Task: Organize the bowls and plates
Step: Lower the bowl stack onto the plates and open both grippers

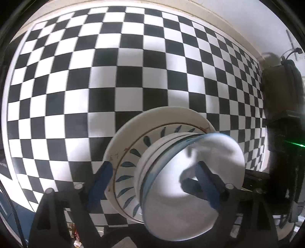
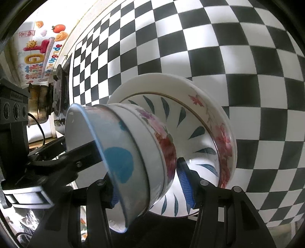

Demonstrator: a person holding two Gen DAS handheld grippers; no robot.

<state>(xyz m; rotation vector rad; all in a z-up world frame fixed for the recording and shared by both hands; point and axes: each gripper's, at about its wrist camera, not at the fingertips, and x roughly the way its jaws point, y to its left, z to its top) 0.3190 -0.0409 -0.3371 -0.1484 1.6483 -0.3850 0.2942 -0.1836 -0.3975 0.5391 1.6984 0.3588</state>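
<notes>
A stack stands on the checkered cloth [image 1: 106,80]: a white plate [image 1: 122,133] at the bottom, a plate with blue leaves [image 2: 192,122] on it, then a flowered bowl [image 2: 162,141] with a blue-spotted white bowl [image 2: 118,162] nested inside. My left gripper [image 1: 154,184] is open, one finger [image 1: 101,181] outside the plates' rim and the other finger [image 1: 207,187] inside the top bowl [image 1: 190,171]. My right gripper [image 2: 149,190] straddles the two nested bowls, its blue pads [image 2: 185,185] against their sides. The left gripper's finger [image 2: 83,154] reaches into the top bowl from the left.
Black-and-white checks cover the whole table up to the wall edge [image 1: 190,11]. In the right wrist view a stove burner [image 2: 59,91] and a metal pot [image 2: 38,106] sit at the left, under a wall sticker [image 2: 38,51]. Dark blurred gear [image 1: 282,133] fills the left wrist view's right edge.
</notes>
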